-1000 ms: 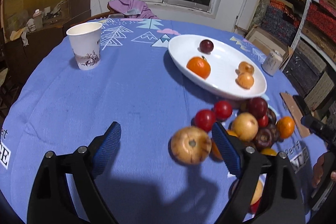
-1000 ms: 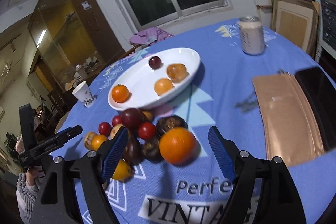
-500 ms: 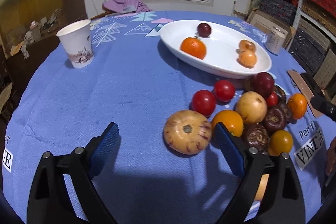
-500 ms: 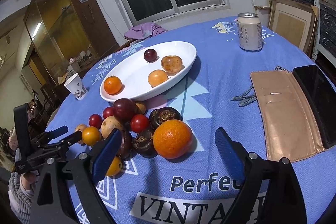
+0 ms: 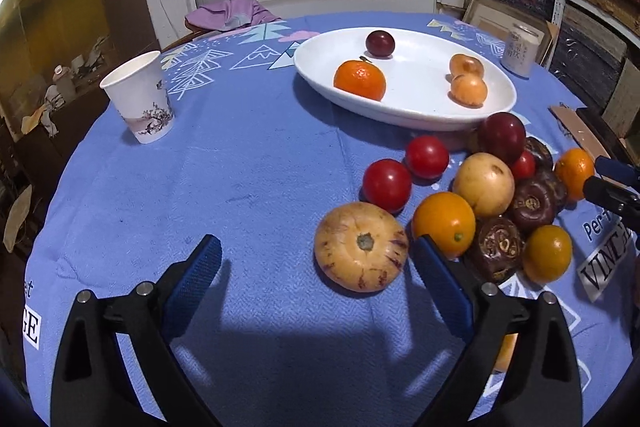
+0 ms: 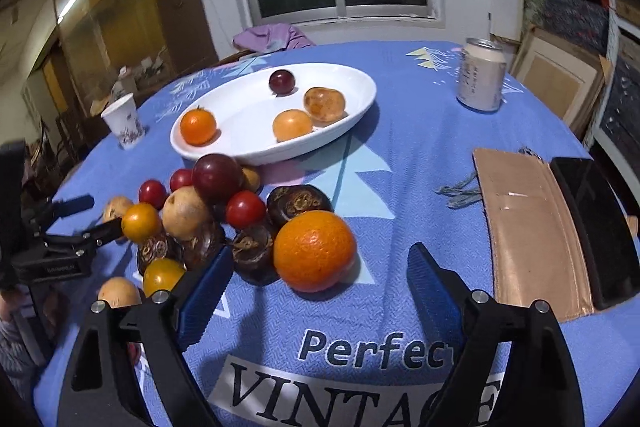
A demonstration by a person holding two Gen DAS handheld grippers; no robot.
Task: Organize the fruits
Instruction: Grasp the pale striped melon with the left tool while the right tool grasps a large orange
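On the blue tablecloth a pile of fruit lies in front of a white oval plate [image 5: 404, 109] [image 6: 256, 155]. The plate holds a mandarin [image 5: 360, 79], a dark plum [image 5: 380, 43] and two tan fruits. A pale speckled fruit [image 5: 360, 247] lies just past my left gripper [image 5: 316, 251], close to its right finger. These jaws are opening and the pads touch nothing. A big orange [image 6: 314, 251] sits between the fingertips of my right gripper [image 6: 320, 258]. These jaws are closing, with gaps on both sides of the orange.
A paper cup [image 5: 140, 99] stands at the left and a drink can [image 6: 482, 79] at the far right. A tan wallet [image 6: 532, 227], a dark phone [image 6: 596, 223] and keys [image 6: 456, 193] lie to the right. Tomatoes [image 5: 386, 185], mangosteens [image 6: 298, 205] and small oranges crowd the pile.
Both views have rolled level and come slightly lower and closer to the fruit. The left jaws stand wider. The pale fruit, blurred a second ago, now lies still.
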